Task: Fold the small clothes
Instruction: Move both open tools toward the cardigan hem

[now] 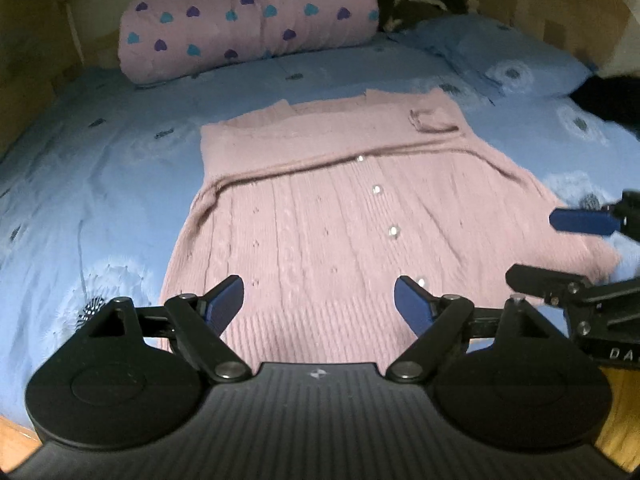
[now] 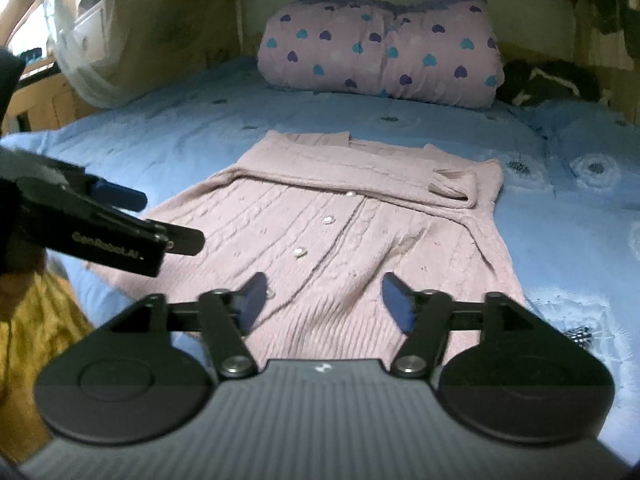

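A small pink knitted cardigan (image 1: 320, 208) with shiny buttons lies flat on the blue bedsheet (image 1: 100, 184), both sleeves folded across its chest. It also shows in the right wrist view (image 2: 340, 232). My left gripper (image 1: 319, 300) is open and empty, just above the cardigan's ribbed hem. My right gripper (image 2: 324, 300) is open and empty over the hem as well. The right gripper shows at the right edge of the left wrist view (image 1: 560, 248), and the left gripper shows at the left of the right wrist view (image 2: 168, 220).
A rolled pink quilt with heart prints (image 1: 248, 20) lies at the head of the bed, also in the right wrist view (image 2: 380, 52). A blue pillow (image 1: 500, 52) sits at the back right beside dark clothing (image 1: 420, 4). Yellow fabric (image 2: 36, 320) lies at the near left.
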The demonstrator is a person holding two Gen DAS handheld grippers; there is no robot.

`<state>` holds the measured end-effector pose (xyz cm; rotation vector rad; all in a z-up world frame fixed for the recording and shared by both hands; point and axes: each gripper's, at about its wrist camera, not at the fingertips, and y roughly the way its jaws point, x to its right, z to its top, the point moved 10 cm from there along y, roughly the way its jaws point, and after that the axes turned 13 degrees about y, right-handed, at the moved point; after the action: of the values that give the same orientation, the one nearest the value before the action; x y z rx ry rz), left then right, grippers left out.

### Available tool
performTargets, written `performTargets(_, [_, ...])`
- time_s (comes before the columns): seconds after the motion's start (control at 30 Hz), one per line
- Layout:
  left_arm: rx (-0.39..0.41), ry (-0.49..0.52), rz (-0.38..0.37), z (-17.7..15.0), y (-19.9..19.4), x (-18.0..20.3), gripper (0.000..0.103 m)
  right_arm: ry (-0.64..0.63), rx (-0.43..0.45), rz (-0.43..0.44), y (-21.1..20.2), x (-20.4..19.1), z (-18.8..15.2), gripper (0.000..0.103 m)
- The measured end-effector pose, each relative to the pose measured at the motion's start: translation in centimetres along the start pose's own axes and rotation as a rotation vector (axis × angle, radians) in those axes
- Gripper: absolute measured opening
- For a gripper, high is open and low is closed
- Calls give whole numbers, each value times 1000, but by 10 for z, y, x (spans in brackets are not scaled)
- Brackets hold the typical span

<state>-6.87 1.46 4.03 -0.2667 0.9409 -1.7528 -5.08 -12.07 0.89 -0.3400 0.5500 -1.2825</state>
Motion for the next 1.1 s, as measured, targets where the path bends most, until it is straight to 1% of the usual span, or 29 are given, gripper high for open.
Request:
performTargets(0.07, [-9,14,-14,-8,1,2,91,-33,-3,-8,-3,0,-6,67])
performTargets(0.27, [-58,48,-63,-34,16,11,93,-87,-55,-59,2,7,-27,67])
performTargets(0.4, [-77,121,-81,-49,24,17,95,-153,-98,-101,7,13,-43,67])
performTargets(0.5, [-66,170,-70,-56,27,20,99,-210,-131,-134,11,17,-54,68])
performTargets(0.53, [-60,175,-69,-57,27,20,99,-233,-132,-139,13,17,-57,68])
performTargets(0.6, [-62,170,-71,-58,30,19,102,-268,-116,-144,14,16,-59,75])
performTargets(0.63, [-66,167,-70,-59,33,17,103,-285,-106,-161,15,17,-58,79])
performTargets(0.8, [-53,143,-78,-56,48,13,103,-281,-92,-185,22,21,-52,79])
performTargets(0.93, [-18,158,-52,-49,57,11,103,-252,-76,-197,27,25,-49,79])
performTargets(1.1, [12,193,24,-44,60,7,103,-231,-61,-224,31,32,-45,79])
